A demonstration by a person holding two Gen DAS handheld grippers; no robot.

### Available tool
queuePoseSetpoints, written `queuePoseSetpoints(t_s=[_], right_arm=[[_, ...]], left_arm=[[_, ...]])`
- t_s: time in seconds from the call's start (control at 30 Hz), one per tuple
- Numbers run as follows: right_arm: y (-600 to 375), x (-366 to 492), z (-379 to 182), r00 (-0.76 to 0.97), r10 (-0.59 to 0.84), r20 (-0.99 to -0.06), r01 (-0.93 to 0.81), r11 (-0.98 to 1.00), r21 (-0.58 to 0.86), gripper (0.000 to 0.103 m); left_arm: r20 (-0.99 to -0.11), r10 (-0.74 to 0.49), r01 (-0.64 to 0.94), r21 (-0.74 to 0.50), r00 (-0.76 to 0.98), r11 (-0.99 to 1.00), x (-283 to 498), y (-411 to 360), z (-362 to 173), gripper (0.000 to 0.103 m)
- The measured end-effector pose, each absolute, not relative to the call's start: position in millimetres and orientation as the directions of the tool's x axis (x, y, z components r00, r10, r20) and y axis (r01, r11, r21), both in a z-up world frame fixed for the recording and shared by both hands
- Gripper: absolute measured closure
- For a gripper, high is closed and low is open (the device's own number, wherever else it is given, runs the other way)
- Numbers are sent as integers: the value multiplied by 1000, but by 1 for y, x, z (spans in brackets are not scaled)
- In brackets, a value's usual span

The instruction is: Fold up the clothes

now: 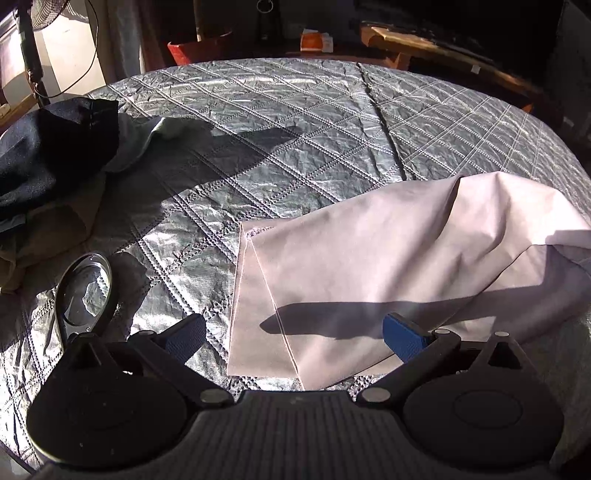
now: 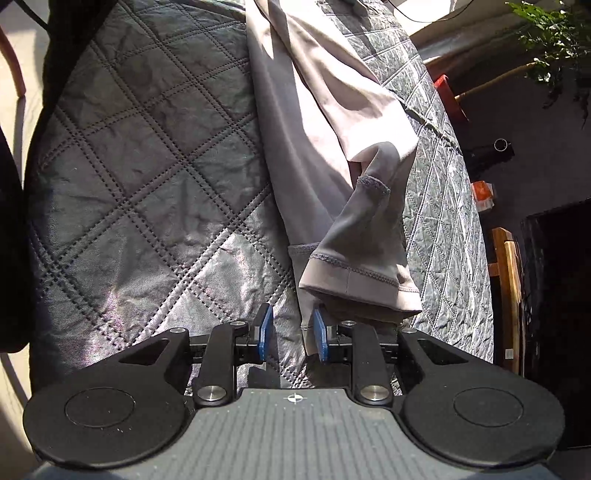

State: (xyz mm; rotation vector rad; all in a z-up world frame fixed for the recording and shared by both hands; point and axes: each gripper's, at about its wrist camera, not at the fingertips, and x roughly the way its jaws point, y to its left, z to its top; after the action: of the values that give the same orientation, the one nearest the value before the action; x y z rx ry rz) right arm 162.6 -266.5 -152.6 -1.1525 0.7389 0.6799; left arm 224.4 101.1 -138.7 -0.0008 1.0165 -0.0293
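Only right tool [image 2: 291, 334] sees garment's cuff [image 2: 360, 286].

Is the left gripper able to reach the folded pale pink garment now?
Probably yes: the left gripper is open, the pale pink garment lies directly ahead on the quilted grey cover, nothing between.

I'm in a lived-in home room: a bed under a quilted grey cover [image 1: 295, 122], clothes heaped at its edge [image 1: 48, 155], a standing fan [image 1: 44, 14], a wooden bench [image 1: 443, 48] and a leafy houseplant [image 2: 554, 40] around it.
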Motion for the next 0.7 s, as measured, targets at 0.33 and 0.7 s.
queuePoseSetpoints(t_s=[0.33, 0.7], right_arm=[[-368, 195, -134, 421, 500, -757, 104, 802, 588, 57], [-381, 188, -202, 644, 564, -516, 456, 257, 852, 65]], left_arm=[[-851, -33, 46, -10, 525, 999, 225, 95, -140, 1], [-850, -35, 59, -5, 526, 998, 225, 92, -141, 1]])
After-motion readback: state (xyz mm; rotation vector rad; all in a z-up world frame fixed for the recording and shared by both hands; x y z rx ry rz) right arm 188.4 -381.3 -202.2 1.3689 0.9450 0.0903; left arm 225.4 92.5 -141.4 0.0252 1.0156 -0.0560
